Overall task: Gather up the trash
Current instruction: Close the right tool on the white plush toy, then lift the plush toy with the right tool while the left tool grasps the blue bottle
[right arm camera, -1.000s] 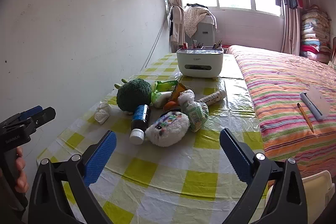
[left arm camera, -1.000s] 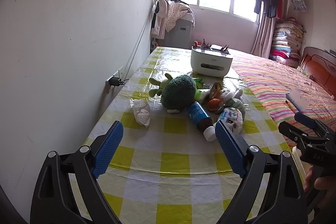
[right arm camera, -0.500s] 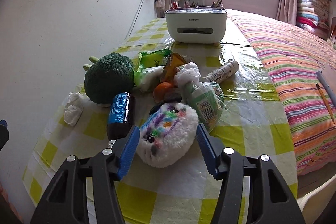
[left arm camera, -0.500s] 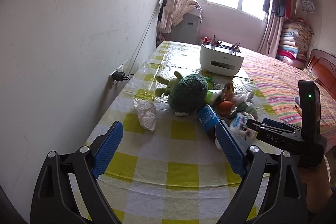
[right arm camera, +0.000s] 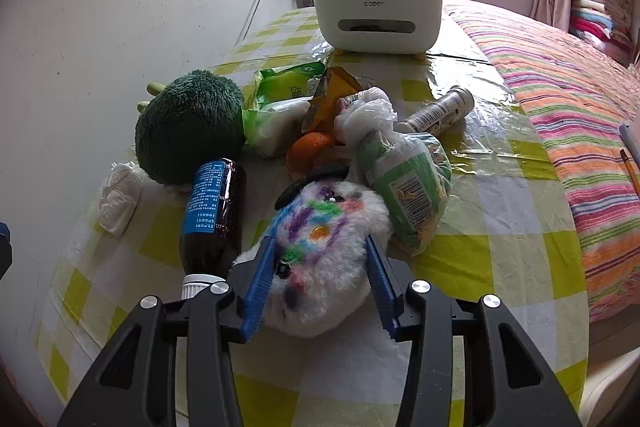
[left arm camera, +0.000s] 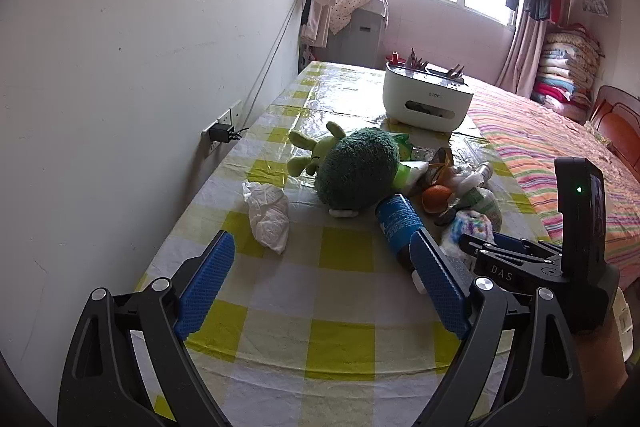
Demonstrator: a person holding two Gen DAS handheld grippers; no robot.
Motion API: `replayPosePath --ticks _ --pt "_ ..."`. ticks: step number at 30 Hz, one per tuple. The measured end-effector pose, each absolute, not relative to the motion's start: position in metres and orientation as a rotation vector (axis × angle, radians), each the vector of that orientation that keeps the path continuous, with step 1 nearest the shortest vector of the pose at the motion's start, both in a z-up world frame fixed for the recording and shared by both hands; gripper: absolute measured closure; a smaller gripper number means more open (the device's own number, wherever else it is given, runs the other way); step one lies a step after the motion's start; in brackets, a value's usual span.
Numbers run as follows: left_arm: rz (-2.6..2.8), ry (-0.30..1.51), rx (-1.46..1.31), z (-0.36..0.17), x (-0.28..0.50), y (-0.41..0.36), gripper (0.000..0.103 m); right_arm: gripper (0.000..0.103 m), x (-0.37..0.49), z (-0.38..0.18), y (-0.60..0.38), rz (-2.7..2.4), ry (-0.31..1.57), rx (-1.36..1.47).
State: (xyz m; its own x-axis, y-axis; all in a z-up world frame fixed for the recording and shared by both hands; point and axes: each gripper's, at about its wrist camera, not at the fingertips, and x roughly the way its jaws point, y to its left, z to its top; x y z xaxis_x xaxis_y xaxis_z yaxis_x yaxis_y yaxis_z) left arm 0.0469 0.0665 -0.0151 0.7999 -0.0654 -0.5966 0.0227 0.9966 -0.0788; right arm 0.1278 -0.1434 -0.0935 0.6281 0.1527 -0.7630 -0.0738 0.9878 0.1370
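Left wrist view: the left tongs (left arm camera: 320,283) hang tilted down over the near part of the checked bench (left arm camera: 344,311), released, jaws wide with nothing between them. A crumpled tissue (left arm camera: 267,213) lies just beyond them, left of a green plush toy (left arm camera: 356,167). On the right, the right tongs (left arm camera: 476,247) reach into the pile beside a dark bottle (left arm camera: 398,223). At the far end stands a white box (left arm camera: 426,97) with pencils sticking out of its top.

Right wrist view: the right tongs (right arm camera: 320,277) point steeply down, jaws closing around a white fluffy toy (right arm camera: 324,251), blue pads against its sides. The bottle lies just to its left, a tied plastic bag (right arm camera: 404,171) of rubbish to its right, an orange (right arm camera: 310,147) behind.
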Motion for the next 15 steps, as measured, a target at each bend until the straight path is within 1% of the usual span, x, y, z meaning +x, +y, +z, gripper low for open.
replayPosePath --ticks 1,4,7,15 --pt "-0.048 0.649 -0.07 -0.017 0.049 0.065 0.015 0.067 0.126 -0.093 -0.143 0.13 0.876 0.085" --pt "-0.048 0.67 -0.072 -0.022 0.055 0.06 0.015 0.074 0.118 -0.092 -0.143 0.136 0.845 0.068" --pt "-0.045 0.693 -0.063 -0.027 0.061 0.055 0.015 0.075 0.108 -0.088 -0.15 0.14 0.808 0.081" --pt "-0.037 0.752 -0.028 -0.041 0.092 0.032 0.015 0.075 0.061 -0.057 -0.179 0.133 0.682 0.101"
